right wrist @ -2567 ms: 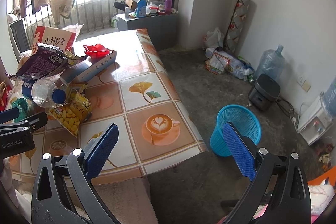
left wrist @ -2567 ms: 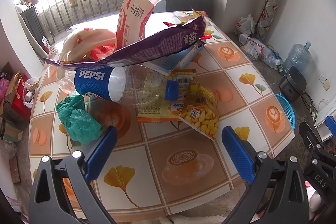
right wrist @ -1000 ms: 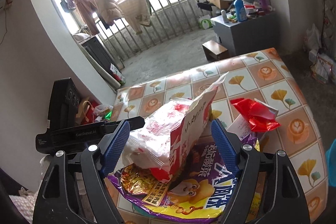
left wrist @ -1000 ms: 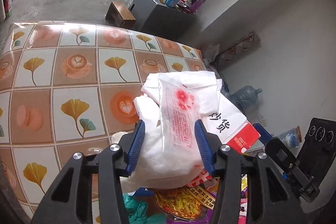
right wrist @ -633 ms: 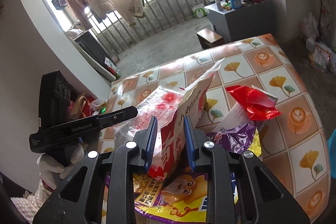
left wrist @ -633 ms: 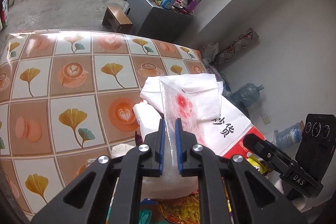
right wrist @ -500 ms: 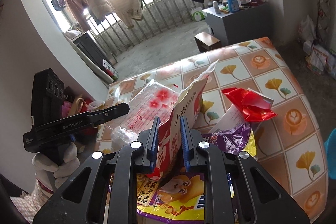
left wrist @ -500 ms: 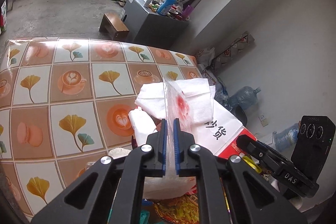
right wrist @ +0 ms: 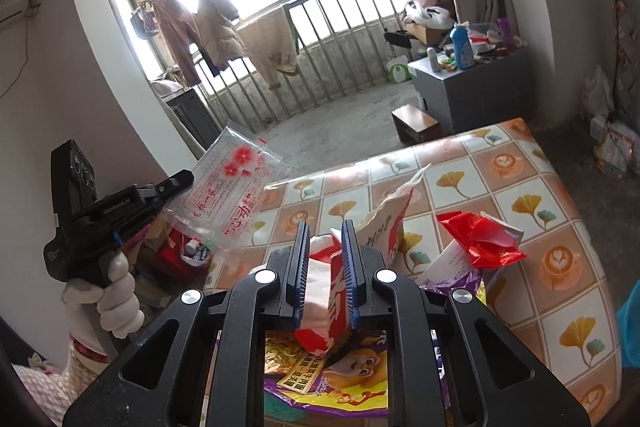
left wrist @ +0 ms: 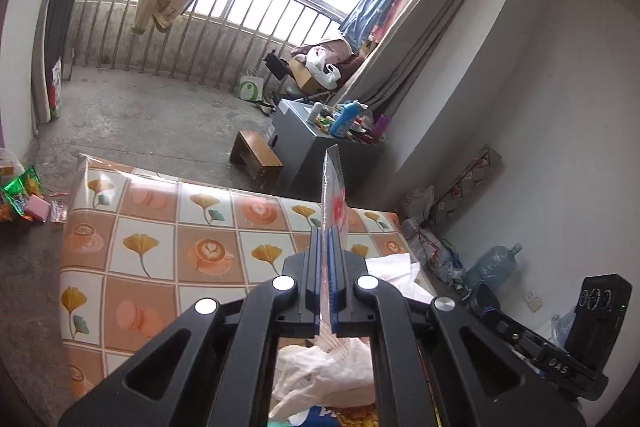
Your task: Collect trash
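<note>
Since a moment ago we have lifted the clear flowered bag [right wrist: 230, 187] off the pile, left gripper [left wrist: 329, 255] clamped on it at ten o'clock. Right gripper [right wrist: 326, 259] pinches the red-and-white snack bag [right wrist: 382, 223]. Wrappers on the table [right wrist: 560, 267] remain; nothing binned yet.

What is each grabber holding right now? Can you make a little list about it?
left gripper: shut on clear flower-print bag, lifted off the table
right gripper: shut on red and white snack bag
still on table: purple snack bag, red wrapper, white tissue
table cover: coffee cup and ginkgo leaf tiles
</note>
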Motion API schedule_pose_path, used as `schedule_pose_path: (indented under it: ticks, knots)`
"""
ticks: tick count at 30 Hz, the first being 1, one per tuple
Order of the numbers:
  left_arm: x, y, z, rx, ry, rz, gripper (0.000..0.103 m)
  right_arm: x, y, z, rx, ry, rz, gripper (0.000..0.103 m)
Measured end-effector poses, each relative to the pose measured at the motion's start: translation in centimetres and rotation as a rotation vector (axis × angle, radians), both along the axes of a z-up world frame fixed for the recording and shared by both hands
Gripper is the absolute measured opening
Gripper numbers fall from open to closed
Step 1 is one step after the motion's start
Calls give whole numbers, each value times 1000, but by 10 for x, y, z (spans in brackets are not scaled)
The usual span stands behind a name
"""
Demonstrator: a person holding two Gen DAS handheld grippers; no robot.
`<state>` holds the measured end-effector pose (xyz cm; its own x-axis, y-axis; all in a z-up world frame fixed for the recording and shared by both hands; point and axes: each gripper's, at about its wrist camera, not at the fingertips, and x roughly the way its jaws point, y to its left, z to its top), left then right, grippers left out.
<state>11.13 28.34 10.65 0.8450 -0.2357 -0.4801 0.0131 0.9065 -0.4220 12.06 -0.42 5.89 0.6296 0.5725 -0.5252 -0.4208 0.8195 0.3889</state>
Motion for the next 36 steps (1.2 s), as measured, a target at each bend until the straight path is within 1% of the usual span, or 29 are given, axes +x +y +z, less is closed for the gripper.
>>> schedule_pose_path:
  ticks: [2, 5, 7, 8, 10, 13, 15, 17, 18, 20, 21, 22, 23, 25, 28, 32, 36]
  knots:
    - [-3, 3, -10, 55, 29, 42, 2, -3, 14, 2, 0, -10, 68, 20]
    - [-3, 6, -35, 81, 109, 56, 2, -4, 44, -8, -48, 15, 171, 24]
    - [-4, 10, -51, 65, 157, 56, 2, -1, 65, -18, -109, 42, 219, 33]
    - [-4, 11, -57, 52, 171, 55, 2, 0, 74, -22, -135, 51, 237, 34]
    - [-7, 13, -66, 37, 181, 54, 2, 5, 90, -30, -194, 69, 258, 47]
    - [-9, 14, -73, 5, 192, 47, 2, 10, 106, -42, -270, 77, 267, 49]
    - [-8, 16, -76, -20, 210, 41, 2, 15, 110, -49, -297, 86, 259, 49]
    - [-7, 14, -78, -28, 227, 38, 2, 22, 111, -57, -313, 108, 245, 49]
    - [-7, 14, -78, -26, 233, 38, 2, 24, 113, -61, -318, 123, 236, 47]
    - [-7, 13, -79, -19, 238, 41, 2, 27, 111, -67, -314, 144, 223, 36]
    - [-7, 13, -78, -17, 239, 45, 2, 27, 109, -68, -313, 149, 218, 25]
    - [-8, 13, -78, -16, 239, 48, 2, 27, 107, -68, -303, 154, 214, 18]
    - [-9, 13, -77, -12, 237, 54, 2, 25, 104, -68, -284, 157, 213, 17]
    - [-11, 14, -73, -5, 229, 69, 2, 23, 99, -64, -254, 150, 213, 6]
    - [-14, 17, -65, 3, 214, 92, 2, 22, 92, -56, -211, 125, 209, 2]
    - [-17, 19, -53, 26, 193, 119, 2, 22, 84, -43, -142, 87, 210, 0]
    - [-20, 20, -41, 48, 172, 144, 2, 12, 70, -21, -41, -5, 225, 0]
